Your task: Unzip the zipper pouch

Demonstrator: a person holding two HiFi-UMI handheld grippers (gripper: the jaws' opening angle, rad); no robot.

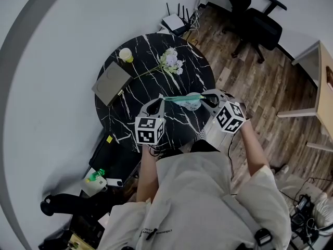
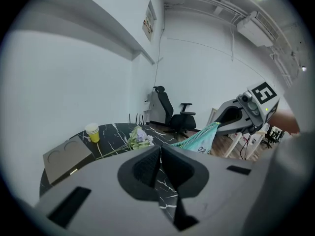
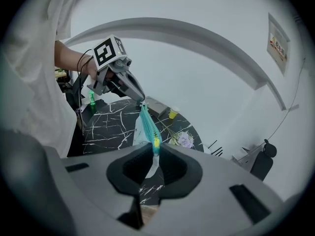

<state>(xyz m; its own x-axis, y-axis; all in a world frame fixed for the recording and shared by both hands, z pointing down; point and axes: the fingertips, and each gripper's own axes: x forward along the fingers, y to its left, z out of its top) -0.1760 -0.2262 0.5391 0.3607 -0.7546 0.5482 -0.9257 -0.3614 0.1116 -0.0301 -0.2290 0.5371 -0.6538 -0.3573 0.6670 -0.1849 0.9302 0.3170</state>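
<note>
A teal zipper pouch (image 1: 184, 99) hangs stretched between my two grippers above the black marble table (image 1: 125, 120). My left gripper (image 1: 162, 98) is shut on the pouch's left end, at the zipper line. In the left gripper view the teal edge (image 2: 202, 137) runs from my shut jaws up to the right gripper (image 2: 220, 123). My right gripper (image 1: 204, 96) is shut on the other end. In the right gripper view the pouch (image 3: 146, 129) hangs edge-on, with a yellow bit (image 3: 155, 142) at my jaws, and the left gripper (image 3: 141, 101) pinches its far end. Which end carries the pull I cannot tell.
On the table's far side stand a yellow cup (image 1: 125, 54), a sprig of pale flowers (image 1: 170, 61) and a grey board (image 1: 111, 82). A black office chair (image 1: 255, 20) stands on the wood floor beyond. Clutter lies on the floor at the table's left (image 1: 99, 176).
</note>
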